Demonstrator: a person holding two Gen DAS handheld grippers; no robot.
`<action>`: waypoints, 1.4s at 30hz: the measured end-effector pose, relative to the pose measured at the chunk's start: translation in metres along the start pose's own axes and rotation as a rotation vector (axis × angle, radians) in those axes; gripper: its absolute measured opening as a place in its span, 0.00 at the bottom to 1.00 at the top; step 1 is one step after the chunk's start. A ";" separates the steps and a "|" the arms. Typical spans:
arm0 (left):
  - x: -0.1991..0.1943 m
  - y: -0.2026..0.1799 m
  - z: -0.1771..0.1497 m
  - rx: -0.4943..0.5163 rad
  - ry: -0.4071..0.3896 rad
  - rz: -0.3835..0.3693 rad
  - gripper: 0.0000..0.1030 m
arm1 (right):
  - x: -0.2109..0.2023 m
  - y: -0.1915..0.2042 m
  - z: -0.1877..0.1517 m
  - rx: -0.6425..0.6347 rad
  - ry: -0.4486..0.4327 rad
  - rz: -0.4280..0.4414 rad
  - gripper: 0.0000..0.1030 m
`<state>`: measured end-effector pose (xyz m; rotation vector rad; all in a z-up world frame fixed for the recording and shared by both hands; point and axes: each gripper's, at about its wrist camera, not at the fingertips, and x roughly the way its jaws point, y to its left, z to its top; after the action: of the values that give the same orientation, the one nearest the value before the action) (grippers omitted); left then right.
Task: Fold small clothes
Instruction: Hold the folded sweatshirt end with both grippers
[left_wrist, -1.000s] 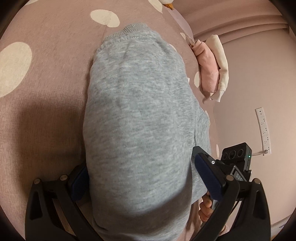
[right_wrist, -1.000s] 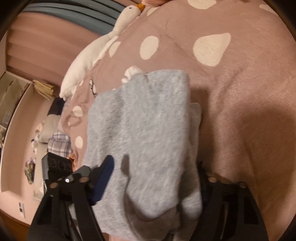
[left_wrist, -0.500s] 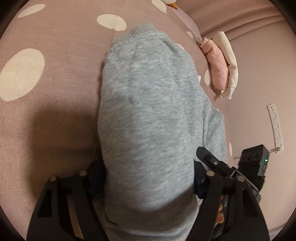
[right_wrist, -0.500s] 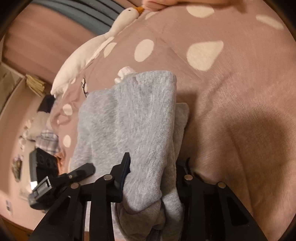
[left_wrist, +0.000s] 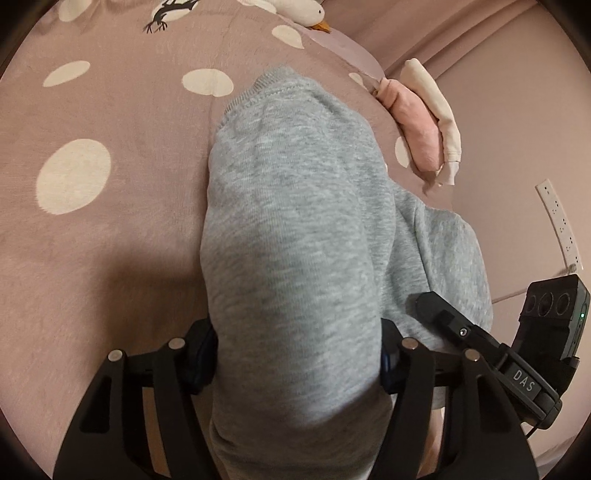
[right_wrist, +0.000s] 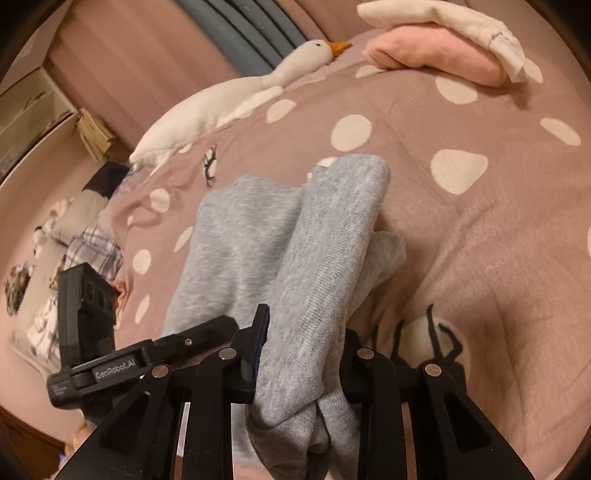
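A small grey sweat garment (left_wrist: 295, 221) lies on the pink, white-dotted bed cover (left_wrist: 110, 240), its ribbed hem at the far end. My left gripper (left_wrist: 295, 354) has the near end between its jaws, which are closing, and both pads press the cloth. In the right wrist view the same garment (right_wrist: 258, 240) is bunched into a raised fold. My right gripper (right_wrist: 303, 347) is closing on that fold, pads squeezing it. The right gripper's body (left_wrist: 480, 343) shows beside the left one at the garment's near edge.
Folded pink and cream clothes (right_wrist: 436, 55) sit at the far edge of the bed cover (right_wrist: 480, 258). A white goose plush (right_wrist: 221, 107) lies along the back. A plaid cloth (right_wrist: 88, 247) is off to the left. A power strip (left_wrist: 557, 221) hangs on the wall.
Both sets of jaws have narrowed from wide apart onto the grey garment. Both hands have risen and rolled, lifting and bunching its near edge; more of the bed shows.
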<state>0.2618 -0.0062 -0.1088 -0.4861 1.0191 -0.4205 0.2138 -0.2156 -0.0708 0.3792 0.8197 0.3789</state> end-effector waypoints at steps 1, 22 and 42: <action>-0.003 0.000 -0.003 0.001 -0.001 -0.001 0.63 | -0.001 0.002 -0.002 -0.001 0.000 0.003 0.29; -0.071 0.007 -0.086 -0.012 -0.010 0.048 0.64 | -0.041 0.049 -0.081 -0.007 0.027 0.092 0.29; -0.109 0.040 -0.143 -0.102 -0.037 0.061 0.64 | -0.041 0.088 -0.134 -0.036 0.058 0.116 0.29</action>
<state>0.0896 0.0591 -0.1172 -0.5508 1.0201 -0.3051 0.0707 -0.1348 -0.0872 0.3850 0.8488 0.5139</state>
